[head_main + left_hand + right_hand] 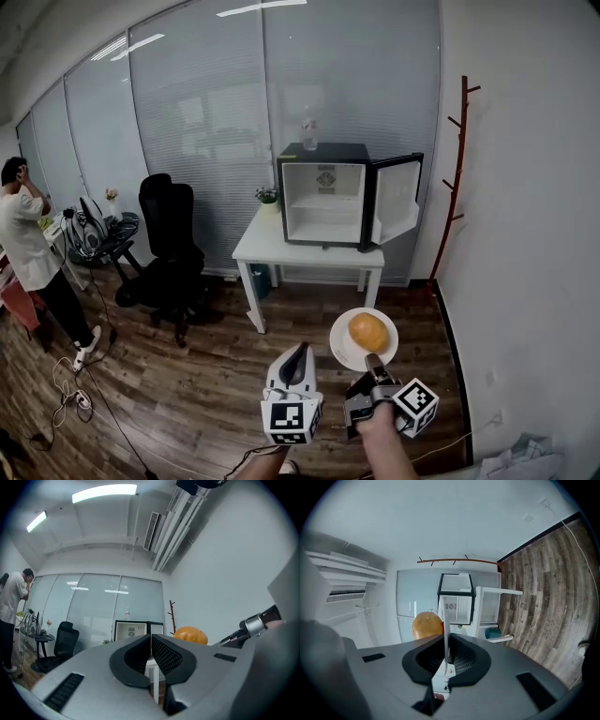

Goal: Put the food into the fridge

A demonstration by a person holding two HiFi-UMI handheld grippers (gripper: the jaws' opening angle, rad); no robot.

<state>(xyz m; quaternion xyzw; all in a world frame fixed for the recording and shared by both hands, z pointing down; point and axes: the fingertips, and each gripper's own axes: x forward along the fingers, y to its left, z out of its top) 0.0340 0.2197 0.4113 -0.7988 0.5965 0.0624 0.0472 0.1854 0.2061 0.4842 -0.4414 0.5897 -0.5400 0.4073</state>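
Straight ahead and well apart from both grippers, the fridge [323,202] stands door-open on the white table [272,246], facing them. The right gripper [372,361] pinches the rim of the plate [341,349] bearing the round orange food [367,332]. The left gripper [298,352] is closed and empty, and the sticker inside the fridge is too small to read.

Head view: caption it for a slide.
Right gripper holds a white plate of orange food, facing the open fridge on a white table; left gripper shut, empty.

Bright ceiling strip lights [104,492], fisheye-warped dark edges
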